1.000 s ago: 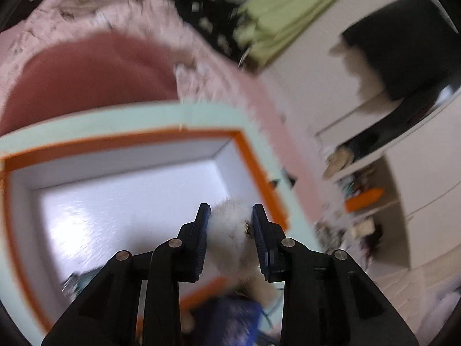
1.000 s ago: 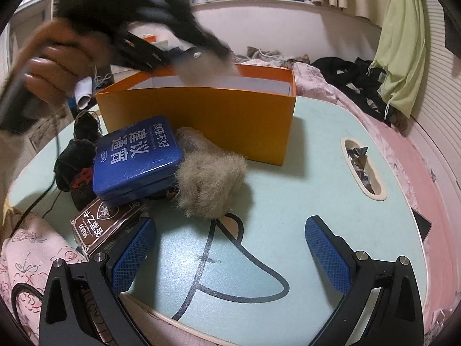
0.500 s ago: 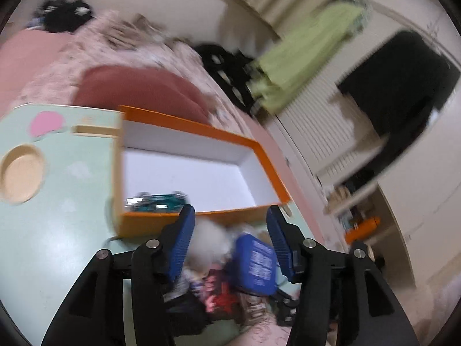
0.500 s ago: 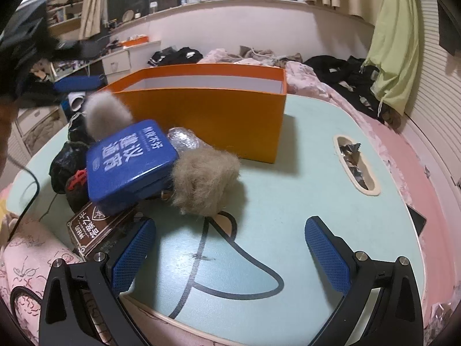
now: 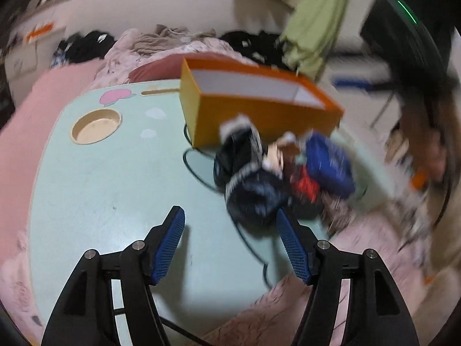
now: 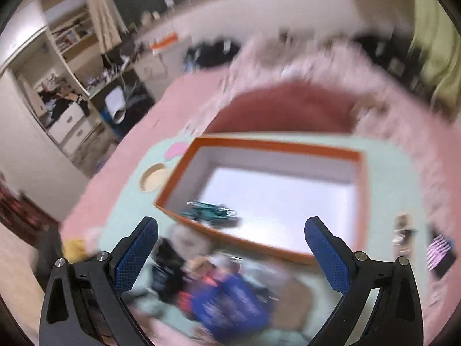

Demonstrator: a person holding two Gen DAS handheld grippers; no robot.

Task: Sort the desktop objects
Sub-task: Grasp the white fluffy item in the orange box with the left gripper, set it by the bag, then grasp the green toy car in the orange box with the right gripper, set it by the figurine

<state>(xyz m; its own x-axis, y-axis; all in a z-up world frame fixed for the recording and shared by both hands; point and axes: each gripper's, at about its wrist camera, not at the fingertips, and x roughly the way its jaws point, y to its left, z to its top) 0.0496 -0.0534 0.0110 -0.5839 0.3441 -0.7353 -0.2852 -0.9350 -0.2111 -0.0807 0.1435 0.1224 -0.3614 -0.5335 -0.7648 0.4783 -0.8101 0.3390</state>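
Observation:
An orange box (image 5: 259, 109) with a white inside stands on the pale green table (image 5: 115, 178). In the right wrist view the box (image 6: 273, 248) holds a teal circuit board (image 6: 210, 212). A blurred pile lies in front of it: a blue tin (image 5: 328, 164), a black bundle (image 5: 247, 184), a red item (image 5: 305, 186). The blue tin (image 6: 230, 305) and a tan fluffy ball (image 6: 294, 300) show under the right gripper. My left gripper (image 5: 230, 239) is open and empty, low over the table beside the pile. My right gripper (image 6: 230, 253) is open and empty, above the box's near edge.
A round wooden recess (image 5: 96, 127) and a pink sticker (image 5: 115, 96) mark the table's left part. A black cable (image 5: 201, 173) runs across the table. Pink bedding (image 6: 288, 109) surrounds the table. Shelves and drawers (image 6: 69, 92) stand at the left.
My left gripper let go of the white fluffy ball, opened wide and swung back from the box to the pile. My right gripper rose from the table's front to above the box.

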